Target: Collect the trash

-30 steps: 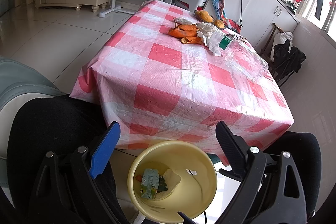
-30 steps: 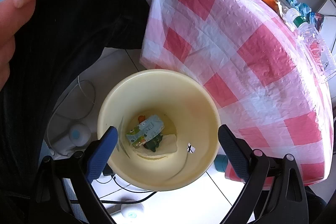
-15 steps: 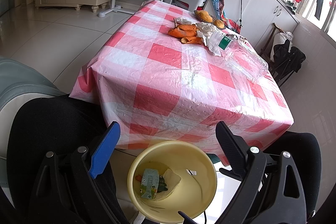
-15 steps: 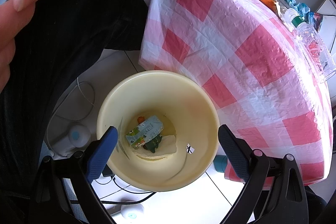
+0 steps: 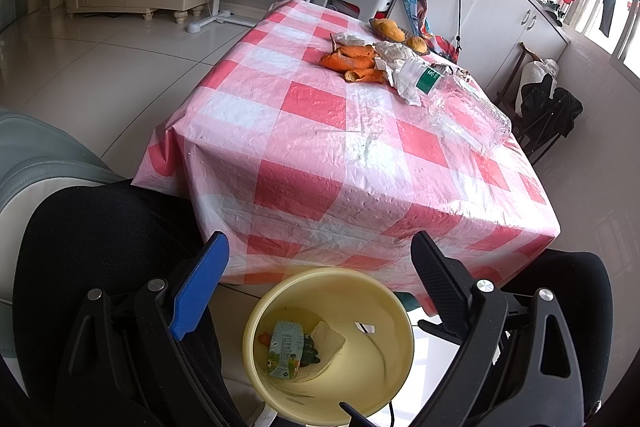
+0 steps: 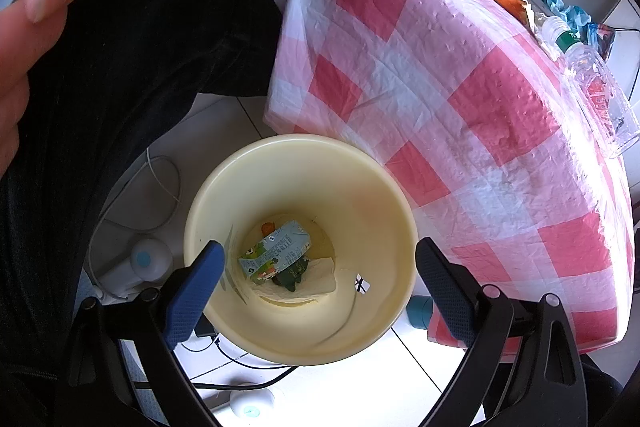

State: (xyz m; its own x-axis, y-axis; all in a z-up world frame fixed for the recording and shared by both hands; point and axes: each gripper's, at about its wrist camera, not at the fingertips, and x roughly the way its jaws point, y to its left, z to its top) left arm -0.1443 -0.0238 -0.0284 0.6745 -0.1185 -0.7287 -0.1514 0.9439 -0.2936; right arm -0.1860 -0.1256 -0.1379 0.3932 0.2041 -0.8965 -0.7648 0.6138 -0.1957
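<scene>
Bin [image 5: 394, 311]: on the floor, just before the tabletop's [image 5: 304, 131] near edge, between the person's knees. In the bin: carton [image 6: 276, 255] atop a paper sheet [image 6: 320, 273], at the bottom. On the tabletop, far half: peels [image 5: 352, 61] left; crumpled paper [image 5: 394, 53] beside them; bottle [image 5: 460, 99] lying right of the peels, nearer the right edge; two fruits [image 5: 388, 29] behind. Left tongs [image 5: 320, 267] and right tongs [image 6: 320, 269]: above the bin, fingers spread.
</scene>
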